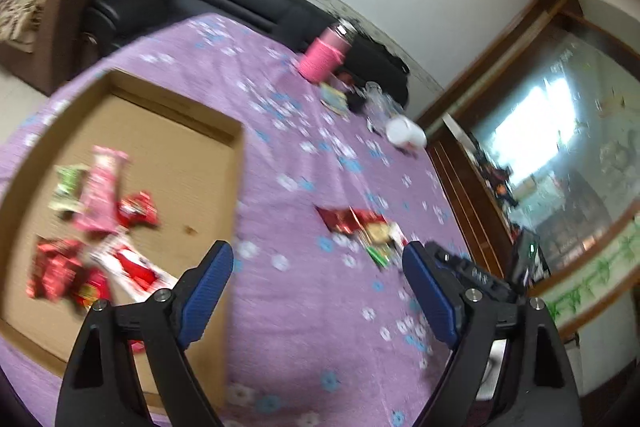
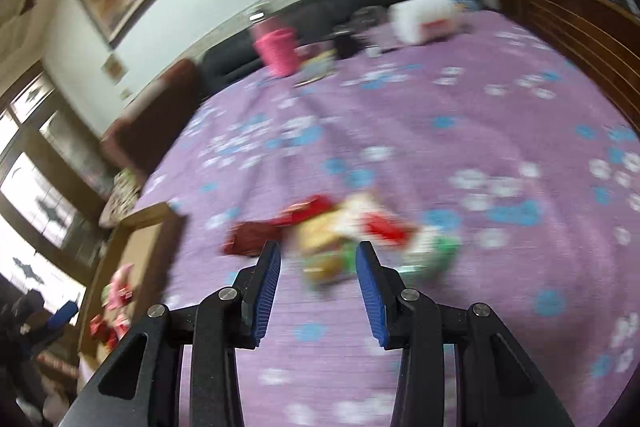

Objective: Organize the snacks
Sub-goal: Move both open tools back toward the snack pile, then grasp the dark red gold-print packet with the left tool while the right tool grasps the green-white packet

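Purple flowered tablecloth (image 1: 304,155) across the whole table. Shallow cardboard tray (image 1: 224,187) at its left side, holding a heap of packets – pink, green, red (image 1: 100,219). Loose snack packets (image 2: 340,231) on the cloth well right of the tray, blurred. Pink bottle (image 1: 322,57) at the far edge. Left gripper (image 1: 318,267) spread wide, empty, above the tray's right wall. Right gripper (image 2: 318,259) parted, nothing held – just short of the loose packets.

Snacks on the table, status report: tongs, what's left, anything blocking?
Left tongs open, empty, by the box. Right tongs open, empty, lined up on the loose snacks. Several packets already boxed. Nothing in the way.
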Demonstrator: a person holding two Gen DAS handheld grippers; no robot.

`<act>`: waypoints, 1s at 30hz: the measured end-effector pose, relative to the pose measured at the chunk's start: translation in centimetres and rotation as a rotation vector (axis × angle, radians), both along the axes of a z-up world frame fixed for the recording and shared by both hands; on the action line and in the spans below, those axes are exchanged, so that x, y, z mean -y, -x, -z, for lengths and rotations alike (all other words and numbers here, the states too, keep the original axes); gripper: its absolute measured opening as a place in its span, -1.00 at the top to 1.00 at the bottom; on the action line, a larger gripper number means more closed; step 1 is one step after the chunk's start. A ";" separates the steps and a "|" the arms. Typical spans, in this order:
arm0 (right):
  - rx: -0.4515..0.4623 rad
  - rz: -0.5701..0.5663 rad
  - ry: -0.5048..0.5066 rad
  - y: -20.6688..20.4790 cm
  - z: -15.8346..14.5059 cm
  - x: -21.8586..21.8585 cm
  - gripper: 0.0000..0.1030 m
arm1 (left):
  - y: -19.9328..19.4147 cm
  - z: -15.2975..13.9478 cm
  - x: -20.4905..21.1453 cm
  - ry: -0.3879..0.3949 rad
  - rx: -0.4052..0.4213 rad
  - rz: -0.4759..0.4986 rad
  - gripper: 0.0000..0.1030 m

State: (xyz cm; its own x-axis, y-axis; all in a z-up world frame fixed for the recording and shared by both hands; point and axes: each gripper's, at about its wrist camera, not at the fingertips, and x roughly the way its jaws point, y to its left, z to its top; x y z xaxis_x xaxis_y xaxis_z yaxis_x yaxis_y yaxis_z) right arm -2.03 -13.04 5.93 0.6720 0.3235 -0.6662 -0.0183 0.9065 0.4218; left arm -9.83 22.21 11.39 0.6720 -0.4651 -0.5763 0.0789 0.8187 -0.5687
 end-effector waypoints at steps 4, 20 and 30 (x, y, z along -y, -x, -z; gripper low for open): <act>-0.019 -0.049 -0.030 -0.1 0.4 1.0 0.18 | -0.1 1.1 2.8 -0.041 -0.034 0.034 -0.67; -0.081 -0.257 0.086 -3.8 4.3 -6.1 0.53 | 0.5 1.9 3.6 -0.111 -0.057 0.002 -0.67; -0.039 -0.305 0.038 -0.6 3.7 -6.3 -0.05 | -0.9 3.3 4.2 -0.099 -0.089 0.022 -0.67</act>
